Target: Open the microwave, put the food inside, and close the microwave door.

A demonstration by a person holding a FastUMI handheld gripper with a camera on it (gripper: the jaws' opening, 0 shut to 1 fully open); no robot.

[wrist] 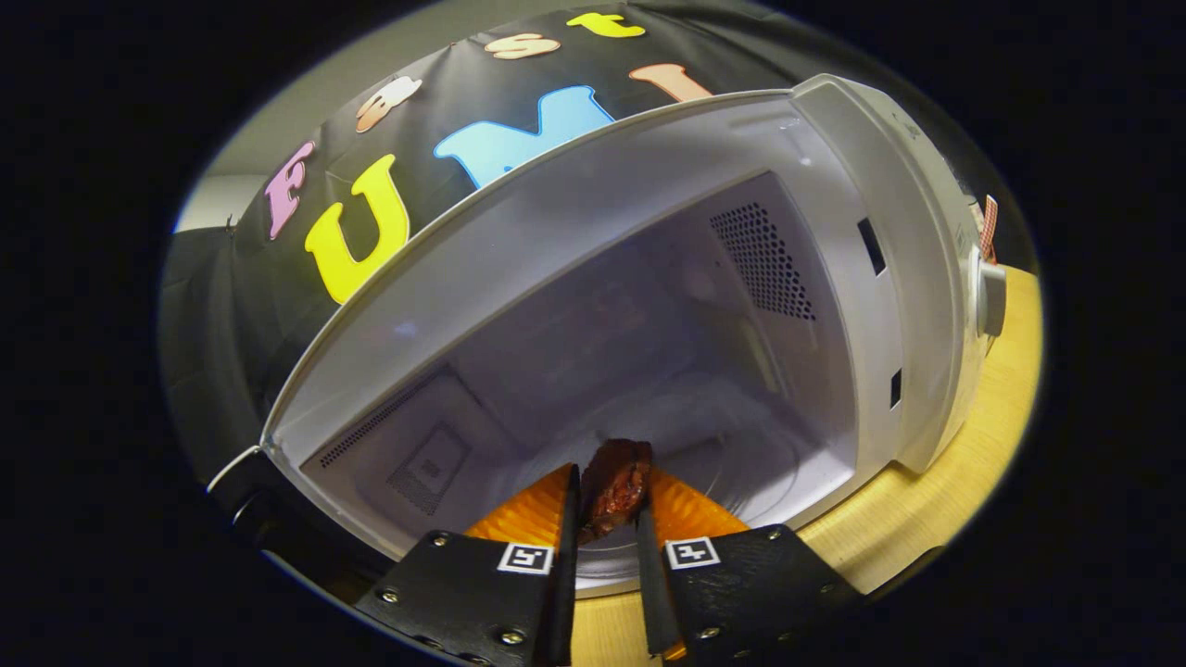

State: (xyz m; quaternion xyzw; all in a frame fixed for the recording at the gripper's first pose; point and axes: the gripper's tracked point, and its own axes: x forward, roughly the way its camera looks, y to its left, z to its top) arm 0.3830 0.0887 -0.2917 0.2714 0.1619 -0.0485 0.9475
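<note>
A white microwave (889, 213) stands open right in front of me, its pale cavity (649, 371) facing the fingers. My gripper (611, 505) is shut on a dark reddish-brown piece of food (616, 486), pinched between both fingers. The food hangs at the cavity's mouth, just above the glass turntable (741, 463) on the cavity floor. The microwave's knob (991, 296) sticks out on the control panel to the right of the opening. The door's dark edge (255, 500) shows at the left of the opening, swung away.
The microwave rests on a light wooden tabletop (982, 445), which runs under the fingers and off to the right. Vent holes (764, 264) mark the cavity's right wall. Black cloth hangs behind the microwave.
</note>
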